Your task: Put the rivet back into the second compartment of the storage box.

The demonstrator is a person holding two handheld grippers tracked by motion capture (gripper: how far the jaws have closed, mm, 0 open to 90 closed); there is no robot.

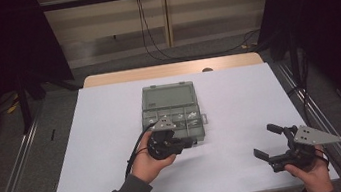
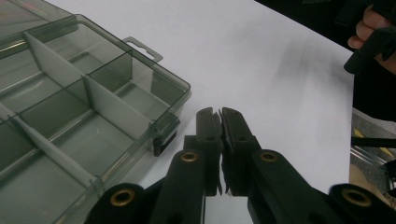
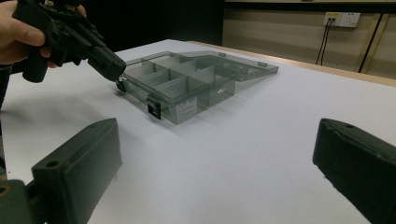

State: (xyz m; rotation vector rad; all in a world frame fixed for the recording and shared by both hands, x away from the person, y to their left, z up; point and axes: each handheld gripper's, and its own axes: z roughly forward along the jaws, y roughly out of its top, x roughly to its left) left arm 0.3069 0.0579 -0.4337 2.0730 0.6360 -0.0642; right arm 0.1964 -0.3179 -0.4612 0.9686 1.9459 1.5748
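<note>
Hard to make out from the high view: small pale bits in the box's (image 1: 170, 111) middle row, too small to name. Left gripper's (image 1: 191, 142) tips lost there against the box's near edge; touching or just clear, cannot tell. In the left gripper view, box (image 2: 79, 116) cut off at the left and top edges, lid mostly out of frame; right hand (image 2: 373, 32) cut off at the upper right corner. In the right gripper view, own jaws clipped by the bottom and right edges; left hand (image 3: 18, 32) clipped at the top left.

Box: smoky, see-through plastic, flat and rectangular, lid swung open and lying flat on the far side. Base split by pale dividers into several compartments; those seen in the left gripper view look empty. Dark latch (image 2: 166, 137) on the near wall, hanging tab (image 2: 142, 49) on one side, small white label (image 3: 186, 110) on the front wall. Sits on the white table (image 1: 241, 111), near its middle, a little toward the left hand's side.

Left gripper (image 2: 221, 121): jaws pressed together, nothing visible between the pads, tips just beside the box's near corner by the latch.

Right gripper (image 1: 269, 141): jaws spread wide, nothing between them, held low over the table near its right front corner, well apart from the box.
</note>
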